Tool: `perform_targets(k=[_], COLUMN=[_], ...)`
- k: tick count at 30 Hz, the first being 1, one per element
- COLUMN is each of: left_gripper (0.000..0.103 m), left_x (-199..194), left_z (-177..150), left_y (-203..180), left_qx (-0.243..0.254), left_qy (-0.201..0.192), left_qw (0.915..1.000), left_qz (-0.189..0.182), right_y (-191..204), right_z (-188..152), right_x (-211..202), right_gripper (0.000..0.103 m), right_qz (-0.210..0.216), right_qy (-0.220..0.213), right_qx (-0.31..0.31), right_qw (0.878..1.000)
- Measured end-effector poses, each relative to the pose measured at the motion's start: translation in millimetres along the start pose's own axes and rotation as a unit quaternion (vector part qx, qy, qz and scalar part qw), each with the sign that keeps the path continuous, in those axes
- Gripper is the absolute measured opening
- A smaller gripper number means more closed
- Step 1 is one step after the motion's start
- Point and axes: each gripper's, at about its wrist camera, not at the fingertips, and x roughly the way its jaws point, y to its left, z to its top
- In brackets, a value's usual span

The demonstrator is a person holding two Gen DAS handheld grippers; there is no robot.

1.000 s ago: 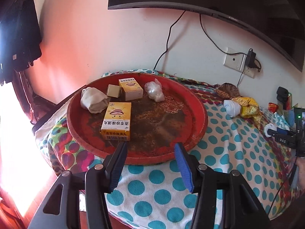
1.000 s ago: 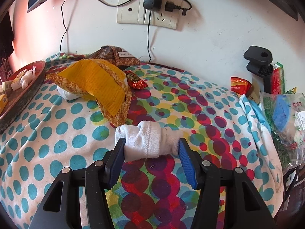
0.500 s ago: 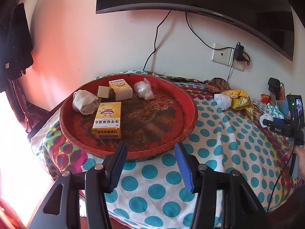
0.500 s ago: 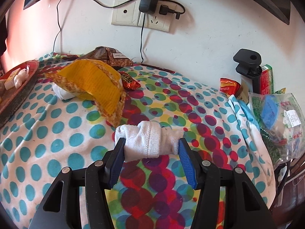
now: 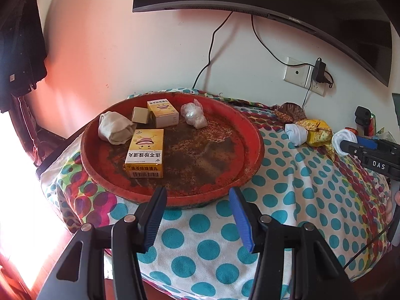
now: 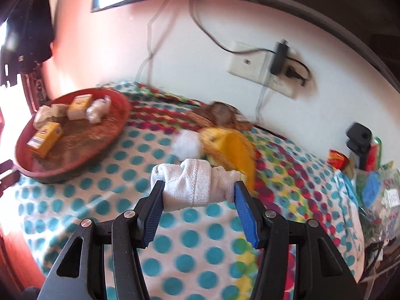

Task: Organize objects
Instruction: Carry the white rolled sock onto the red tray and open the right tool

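My right gripper [image 6: 198, 187] is shut on a rolled white sock [image 6: 197, 185], held clear above the dotted cloth. The same sock [image 5: 343, 138] shows in the left wrist view at the tip of that gripper, at the far right. To its left sits a round red tray [image 6: 27, 170] [image 5: 252, 160] holding two yellow boxes [image 5: 146, 152], a small tan box, a beige cloth roll [image 5: 115, 128] and a clear plastic bundle [image 5: 193, 116]. My left gripper [image 5: 197, 195] stands open at the tray's near rim with nothing between its fingers.
Another white sock roll [image 5: 296, 133] [image 6: 187, 146] lies beside a yellow wrapper [image 6: 230, 150] near the wall. A wall socket with a charger [image 6: 277, 60], a black clamp [image 6: 358, 137] and snack packets stand at the right. A monitor hangs overhead.
My right gripper has lifted the white sock off the cloth and carried it left toward the tray, rolling slightly. The left gripper has barely moved.
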Motion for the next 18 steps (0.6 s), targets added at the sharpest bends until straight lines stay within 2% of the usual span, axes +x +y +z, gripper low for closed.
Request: perform_targets(k=[9, 13, 18], left_gripper=[0.053, 0.053, 0.053], left_x=[0, 2, 1], left_z=[5, 4, 4], left_y=[16, 26, 39], left_qx=[-0.028, -0.058, -0.090], left_qy=[-0.011, -0.005, -0.009], left_qw=[0.9993, 0.9981, 0.9953], left_qz=[0.022, 0.023, 0.036], right_y=[90, 126, 165], right_z=[53, 76, 96], right_x=[6, 19, 43], right_gripper=[0.054, 0.054, 0.054], right_qz=[0.077, 0.122, 0.156], right_qy=[-0.024, -0.017, 0.004], right_qx=[-0.052, -0.052, -0.057], right_qw=[0.995, 0.991, 0.986])
